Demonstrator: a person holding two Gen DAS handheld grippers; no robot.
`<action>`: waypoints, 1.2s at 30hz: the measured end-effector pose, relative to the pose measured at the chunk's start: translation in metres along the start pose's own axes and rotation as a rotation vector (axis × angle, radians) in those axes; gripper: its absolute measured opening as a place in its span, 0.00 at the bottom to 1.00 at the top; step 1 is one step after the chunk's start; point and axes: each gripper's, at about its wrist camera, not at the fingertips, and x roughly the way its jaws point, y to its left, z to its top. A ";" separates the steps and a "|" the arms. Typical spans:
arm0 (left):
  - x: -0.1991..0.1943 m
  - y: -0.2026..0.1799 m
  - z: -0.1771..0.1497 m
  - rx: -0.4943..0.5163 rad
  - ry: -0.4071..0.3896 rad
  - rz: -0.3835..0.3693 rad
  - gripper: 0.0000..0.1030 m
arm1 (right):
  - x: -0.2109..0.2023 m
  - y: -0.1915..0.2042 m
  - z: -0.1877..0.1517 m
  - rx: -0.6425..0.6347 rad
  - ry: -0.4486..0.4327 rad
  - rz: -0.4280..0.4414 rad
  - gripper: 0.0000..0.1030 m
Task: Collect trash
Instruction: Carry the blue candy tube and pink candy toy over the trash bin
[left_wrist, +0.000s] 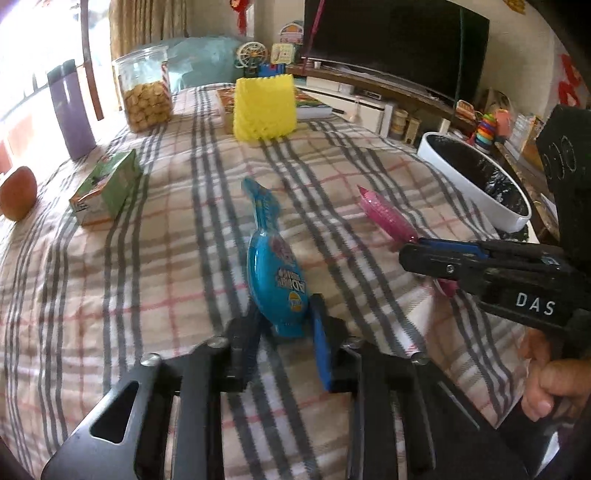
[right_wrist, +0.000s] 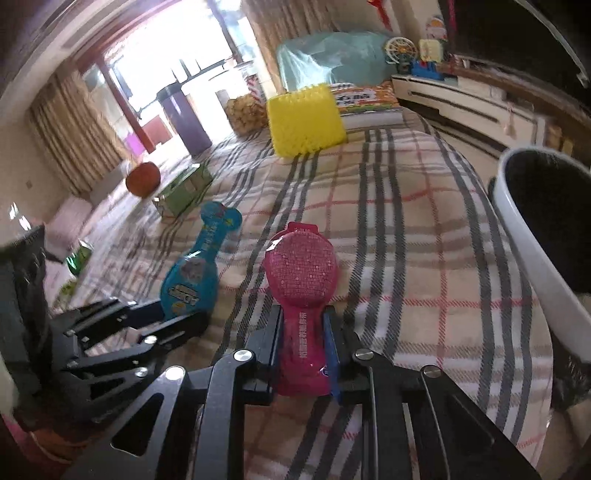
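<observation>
A blue bowling-pin-shaped wrapper (left_wrist: 271, 264) lies on the plaid tablecloth; my left gripper (left_wrist: 282, 323) is shut on its wide end. It also shows in the right wrist view (right_wrist: 195, 273), with the left gripper (right_wrist: 173, 317) at its base. My right gripper (right_wrist: 303, 332) is shut on the narrow end of a pink pin-shaped wrapper (right_wrist: 301, 280), held just above the cloth. In the left wrist view the right gripper (left_wrist: 413, 251) holds the pink wrapper (left_wrist: 384, 212). A white bin with a black liner (left_wrist: 476, 181) stands at the table's right edge, also in the right wrist view (right_wrist: 535, 236).
A green carton (left_wrist: 107, 188), an orange fruit (left_wrist: 18, 194), a purple tumbler (left_wrist: 70, 114), a cookie jar (left_wrist: 146, 94) and a yellow spiky box (left_wrist: 264, 107) stand along the left and far side. A TV (left_wrist: 399, 44) and shelves lie beyond.
</observation>
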 end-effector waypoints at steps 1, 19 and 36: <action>-0.001 -0.001 0.000 -0.001 -0.001 -0.006 0.14 | -0.003 -0.002 -0.001 0.005 -0.006 -0.002 0.20; -0.020 -0.064 0.021 0.078 -0.055 -0.143 0.14 | -0.070 -0.046 -0.008 0.117 -0.124 -0.038 0.20; -0.016 -0.128 0.048 0.197 -0.080 -0.199 0.14 | -0.115 -0.100 -0.008 0.212 -0.208 -0.102 0.20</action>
